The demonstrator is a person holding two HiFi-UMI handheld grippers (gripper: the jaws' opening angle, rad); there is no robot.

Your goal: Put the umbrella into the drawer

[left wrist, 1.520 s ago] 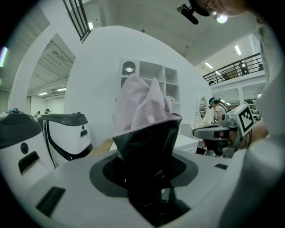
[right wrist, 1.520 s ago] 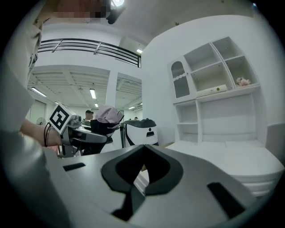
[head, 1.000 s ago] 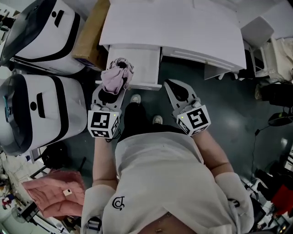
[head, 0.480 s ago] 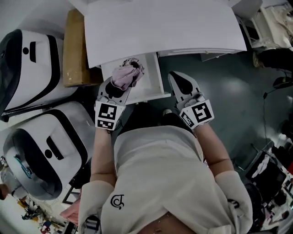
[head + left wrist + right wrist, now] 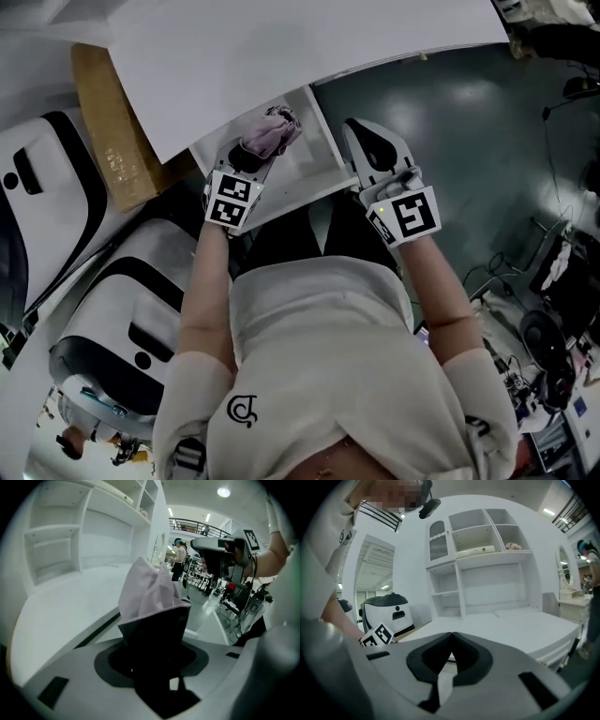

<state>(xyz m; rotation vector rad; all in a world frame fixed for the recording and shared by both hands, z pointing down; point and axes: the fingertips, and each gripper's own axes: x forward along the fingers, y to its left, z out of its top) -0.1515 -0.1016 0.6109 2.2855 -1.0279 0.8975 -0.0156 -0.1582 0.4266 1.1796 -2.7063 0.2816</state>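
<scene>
The folded lilac umbrella [image 5: 269,133] is clamped in my left gripper [image 5: 251,156], whose jaws are shut on its dark lower part. It hangs over the open white drawer [image 5: 317,150] under the desk. In the left gripper view the lilac fabric of the umbrella [image 5: 149,592] sticks up from between the jaws. My right gripper [image 5: 357,128] stands just right of the drawer, shut and holding nothing. Its jaw tips meet in the right gripper view at the gripper [image 5: 451,635].
The white desk top [image 5: 281,56] runs across the top. A cardboard box [image 5: 108,150] and two white-and-black machines [image 5: 141,281] stand to the left. Dark floor [image 5: 469,122] lies to the right. White shelves [image 5: 487,550] rise behind the desk.
The left gripper has come down with the umbrella over the open drawer. The right gripper has moved in beside the drawer's right side. The head view has swung, so the desk appears tilted.
</scene>
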